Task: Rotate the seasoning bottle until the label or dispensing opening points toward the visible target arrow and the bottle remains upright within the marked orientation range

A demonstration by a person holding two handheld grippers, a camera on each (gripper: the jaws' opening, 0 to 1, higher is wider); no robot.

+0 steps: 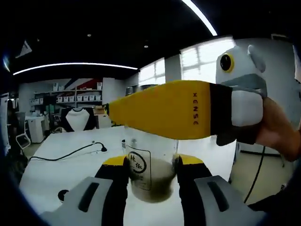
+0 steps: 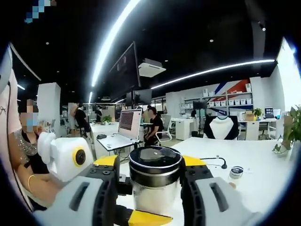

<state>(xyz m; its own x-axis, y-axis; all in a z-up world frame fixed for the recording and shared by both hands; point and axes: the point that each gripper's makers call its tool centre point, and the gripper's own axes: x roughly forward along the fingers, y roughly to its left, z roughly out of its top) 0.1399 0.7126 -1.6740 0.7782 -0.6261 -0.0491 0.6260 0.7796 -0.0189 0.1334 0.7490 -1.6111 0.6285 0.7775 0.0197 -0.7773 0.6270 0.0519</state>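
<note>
In the left gripper view the left tool point(image 1: 151, 172) is clamped on the lower body of the seasoning bottle point(image 1: 149, 174), which stands upright on the white table point(image 1: 70, 165), label facing this camera. In the right gripper view the right tool point(image 2: 155, 176) grips the bottle's dark cap point(image 2: 155, 159). With no target arrow visible, I judge the rotation underway, alignment unconfirmed.

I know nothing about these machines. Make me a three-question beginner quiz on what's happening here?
1. True or false: the left gripper grips the seasoning bottle by its lower body.
2. What does the right gripper clamp? A) the cable B) the bottle's lid end C) the laptop
3. Fill in: the bottle's label bears a ____ emblem with characters.

Key: 1 true; 2 B; 3 round.
</note>
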